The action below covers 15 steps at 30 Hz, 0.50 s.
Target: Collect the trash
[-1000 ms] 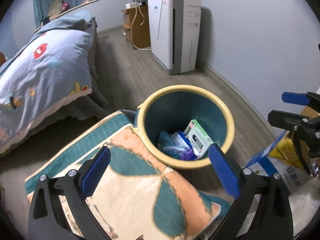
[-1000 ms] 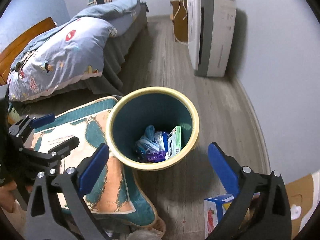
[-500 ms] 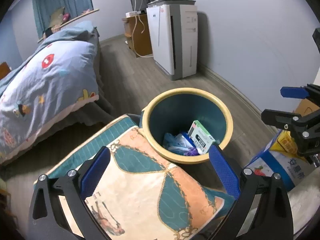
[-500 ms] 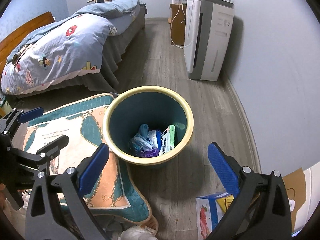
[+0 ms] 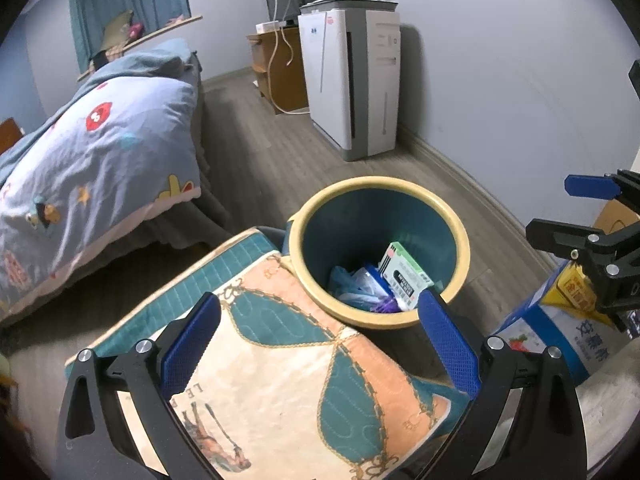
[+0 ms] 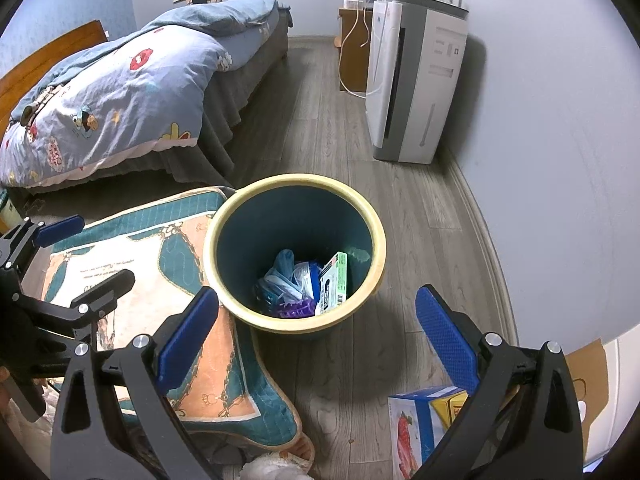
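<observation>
Both tools are hanging above the bedroom floor with nothing in them: the left gripper (image 5: 320, 344) is spread wide over the patterned cushion (image 5: 280, 364), and the right gripper (image 6: 316, 336) is gaping just as wide over the wood floor in front of the bin (image 6: 296, 320). The bin is standing upright beside the cushion, touching its edge, and is already holding a green-and-white box (image 6: 334, 282) leaning on the inner wall, some crumpled blue plastic (image 6: 282, 270) and a purple scrap (image 6: 296, 308). The likeliest piece left to collect is the blue and yellow carton (image 6: 420, 424) sitting on the floor near the bin, under the right gripper's outer finger (whether it is truly rubbish cannot be told). To take it well, the person is best off lowering the right tool squarely over the carton's narrow sides, closing on the flat faces rather than a corner, and keeping clear of the left tool, which is working close by.
</observation>
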Available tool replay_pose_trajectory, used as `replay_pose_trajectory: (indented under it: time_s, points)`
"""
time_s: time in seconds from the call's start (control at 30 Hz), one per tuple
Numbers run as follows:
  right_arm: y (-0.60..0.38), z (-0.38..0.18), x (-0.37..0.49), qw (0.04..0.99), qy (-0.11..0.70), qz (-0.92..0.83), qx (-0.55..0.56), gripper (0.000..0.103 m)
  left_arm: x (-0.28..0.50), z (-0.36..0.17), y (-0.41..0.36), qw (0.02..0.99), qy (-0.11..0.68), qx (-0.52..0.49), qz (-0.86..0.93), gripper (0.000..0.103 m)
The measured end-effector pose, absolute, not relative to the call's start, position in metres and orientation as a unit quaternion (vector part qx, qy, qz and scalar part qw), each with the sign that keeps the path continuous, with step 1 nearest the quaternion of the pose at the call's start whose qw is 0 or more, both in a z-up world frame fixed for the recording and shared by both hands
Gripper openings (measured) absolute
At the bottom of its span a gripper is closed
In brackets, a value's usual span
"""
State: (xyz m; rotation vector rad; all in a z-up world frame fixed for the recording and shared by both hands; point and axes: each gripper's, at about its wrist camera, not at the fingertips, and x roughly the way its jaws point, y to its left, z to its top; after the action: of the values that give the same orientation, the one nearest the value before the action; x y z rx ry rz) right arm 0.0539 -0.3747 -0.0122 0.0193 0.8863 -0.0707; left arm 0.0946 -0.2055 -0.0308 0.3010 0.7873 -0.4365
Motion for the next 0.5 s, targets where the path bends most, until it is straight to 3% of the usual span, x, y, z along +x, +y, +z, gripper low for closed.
replay_pose_trajectory:
  time_s: [0.5]
  points:
    - [-0.3765,-0.0135,0.0565,0.901,0.432,-0.035,0.010,0.097,0.0957,-0.0303,-0.2064,0.889,0.379,0.143,-0.211,0.098]
